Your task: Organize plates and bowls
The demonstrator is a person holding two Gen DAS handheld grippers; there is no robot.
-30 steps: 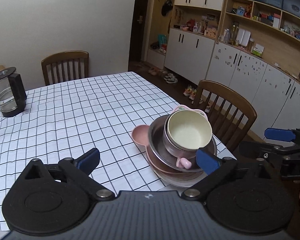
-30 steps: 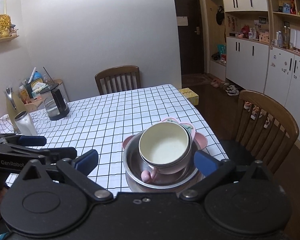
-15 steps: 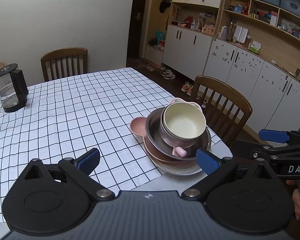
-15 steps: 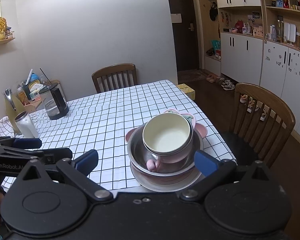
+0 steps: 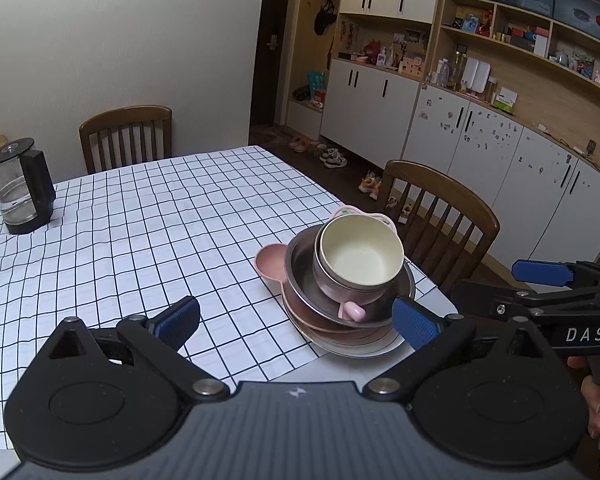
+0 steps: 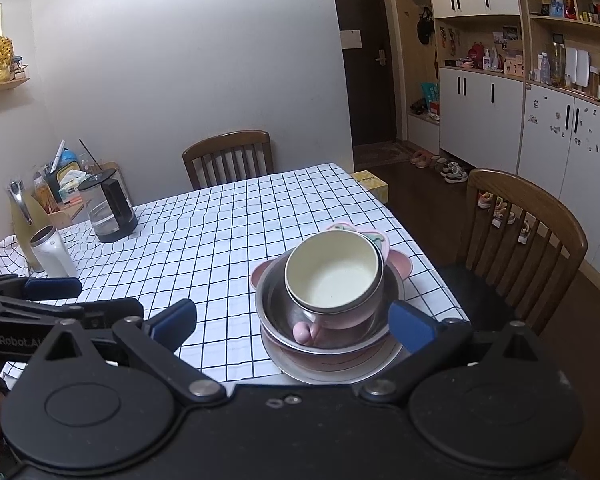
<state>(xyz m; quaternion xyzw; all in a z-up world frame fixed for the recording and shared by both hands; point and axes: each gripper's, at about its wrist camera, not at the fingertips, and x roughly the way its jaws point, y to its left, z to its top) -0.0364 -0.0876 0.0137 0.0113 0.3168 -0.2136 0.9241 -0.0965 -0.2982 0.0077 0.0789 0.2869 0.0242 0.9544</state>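
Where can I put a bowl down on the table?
The checked cloth lies bare between the kettle and the dish stack, up to the far chair. It is crowded around the stack at the near corner and by the white cup.

Both grippers have drawn back from the stack (image 5: 346, 280). It now sits farther ahead of the left gripper (image 5: 296, 320), and more of the table (image 6: 220, 216) shows beyond the right gripper (image 6: 292, 320).

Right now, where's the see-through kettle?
The glass kettle stands at the far left of the checked tablecloth in the right wrist view, beside a white bottle, well apart from the stacked bowls at the near right corner.
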